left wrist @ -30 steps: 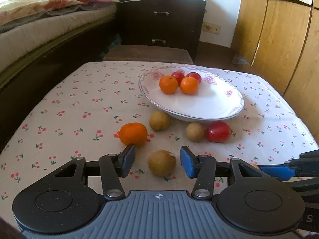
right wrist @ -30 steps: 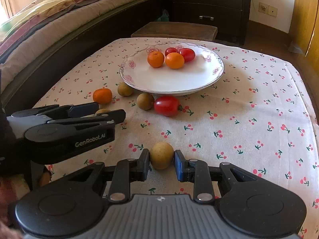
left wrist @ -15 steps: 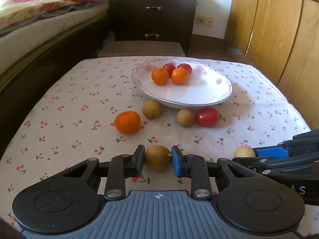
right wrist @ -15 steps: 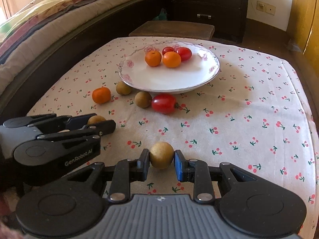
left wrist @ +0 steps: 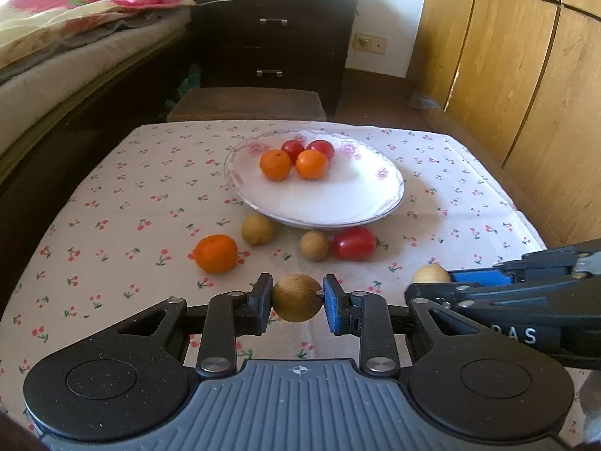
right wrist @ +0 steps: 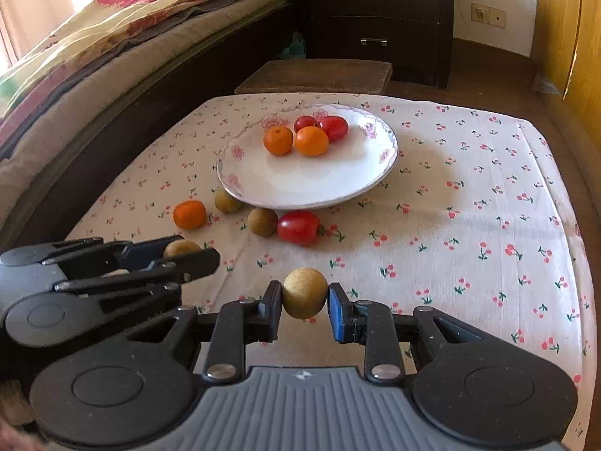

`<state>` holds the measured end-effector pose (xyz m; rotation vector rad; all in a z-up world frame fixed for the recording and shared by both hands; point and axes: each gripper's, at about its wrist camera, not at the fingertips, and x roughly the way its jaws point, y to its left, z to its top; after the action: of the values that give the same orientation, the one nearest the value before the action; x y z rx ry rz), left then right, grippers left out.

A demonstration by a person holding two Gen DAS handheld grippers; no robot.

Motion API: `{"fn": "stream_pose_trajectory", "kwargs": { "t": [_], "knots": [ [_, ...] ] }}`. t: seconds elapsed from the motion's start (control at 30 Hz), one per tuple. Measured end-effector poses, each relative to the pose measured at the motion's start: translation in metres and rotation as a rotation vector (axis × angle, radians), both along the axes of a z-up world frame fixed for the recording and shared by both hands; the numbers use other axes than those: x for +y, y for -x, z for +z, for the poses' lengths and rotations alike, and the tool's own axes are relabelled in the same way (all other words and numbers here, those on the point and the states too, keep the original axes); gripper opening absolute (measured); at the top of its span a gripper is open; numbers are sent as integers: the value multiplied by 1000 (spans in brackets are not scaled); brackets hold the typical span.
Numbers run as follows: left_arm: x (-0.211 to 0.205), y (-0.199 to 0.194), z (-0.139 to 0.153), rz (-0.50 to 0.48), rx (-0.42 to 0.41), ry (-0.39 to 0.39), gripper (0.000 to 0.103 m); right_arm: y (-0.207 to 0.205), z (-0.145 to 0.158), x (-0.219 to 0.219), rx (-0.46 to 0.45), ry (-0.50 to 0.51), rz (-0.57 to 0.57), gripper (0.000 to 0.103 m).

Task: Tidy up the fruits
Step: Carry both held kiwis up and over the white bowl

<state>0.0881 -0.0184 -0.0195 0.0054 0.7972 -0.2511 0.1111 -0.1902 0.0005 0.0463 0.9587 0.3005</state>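
My left gripper (left wrist: 297, 302) is shut on a round brown fruit (left wrist: 296, 297), held a little above the cloth. My right gripper (right wrist: 305, 302) is shut on a second, paler brown fruit (right wrist: 304, 292), also seen at the right of the left wrist view as the pale fruit (left wrist: 431, 274). Ahead stands a white flowered plate (left wrist: 338, 199) holding two oranges (left wrist: 276, 164) and two red tomatoes (left wrist: 320, 147). In front of the plate lie an orange (left wrist: 216, 253), two brown fruits (left wrist: 257, 229) and a red tomato (left wrist: 354, 243).
The table carries a cherry-print cloth (right wrist: 469, 206). A bed (right wrist: 94, 56) runs along the left, a low wooden stool (left wrist: 248, 103) and a dark drawer chest (left wrist: 278, 41) stand beyond the far edge, and wooden cabinet doors (left wrist: 526, 75) line the right.
My left gripper closed on the brown fruit that lay between its fingers and rose with it. The right gripper kept its grip on the pale fruit and lifted slightly.
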Motion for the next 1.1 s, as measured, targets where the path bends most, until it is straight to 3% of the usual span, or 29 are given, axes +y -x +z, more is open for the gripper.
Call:
{"fn": "stream_pose_trajectory", "kwargs": {
  "t": [0.57,0.87,1.1],
  "knots": [
    [-10,-19,11,-18,12,-19,36,-24,13,-1,17,9,-3,28],
    [-15,-47,25,-12,1,1,36,-52,23,-7,11,-4,-22,28],
    [-15,-78,20,13,48,20,36,-83,19,-9,34,6,-31,28]
  ]
}}
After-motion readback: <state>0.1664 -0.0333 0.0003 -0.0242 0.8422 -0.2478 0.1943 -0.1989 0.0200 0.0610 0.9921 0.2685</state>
